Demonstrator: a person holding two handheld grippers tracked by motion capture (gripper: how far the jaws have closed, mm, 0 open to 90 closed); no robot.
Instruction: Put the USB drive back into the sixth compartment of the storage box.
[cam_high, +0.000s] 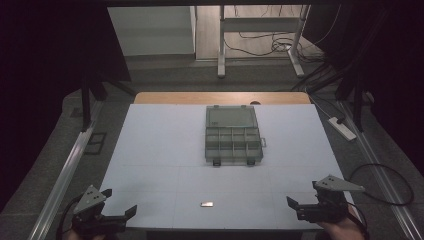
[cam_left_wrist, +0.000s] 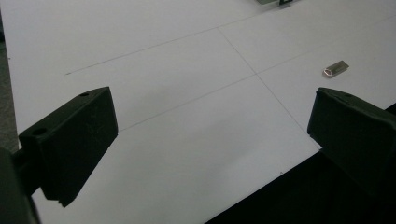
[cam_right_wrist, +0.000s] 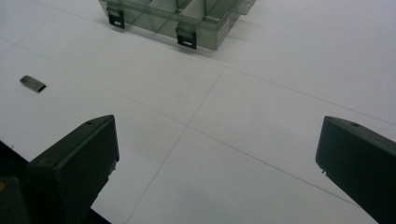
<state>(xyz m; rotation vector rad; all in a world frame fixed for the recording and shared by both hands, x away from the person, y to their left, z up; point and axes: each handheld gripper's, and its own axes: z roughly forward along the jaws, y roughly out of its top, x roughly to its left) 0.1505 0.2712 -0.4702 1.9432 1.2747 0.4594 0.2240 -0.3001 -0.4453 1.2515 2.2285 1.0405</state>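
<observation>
A clear plastic compartment box (cam_high: 233, 136) lies in the middle of the white table (cam_high: 160, 150), with its lid folded back and several empty-looking compartments. A small silver metal piece (cam_high: 206, 204) lies flat near the front edge. My left gripper (cam_high: 120, 201) hovers at the front left corner, open and empty. At the front right, my right gripper (cam_high: 302, 194) is open and empty too. The left gripper view has the metal piece (cam_left_wrist: 335, 68) beyond its right jaw. In the right gripper view, the metal piece (cam_right_wrist: 33, 83) lies far left and the box (cam_right_wrist: 173, 16) is ahead.
A wooden table edge (cam_high: 220, 97) shows behind the white surface. A white power strip (cam_high: 342, 128) and cables lie on the floor to the right. An aluminium rail (cam_high: 65, 170) runs along the left side. Desk legs (cam_high: 221, 55) stand at the back.
</observation>
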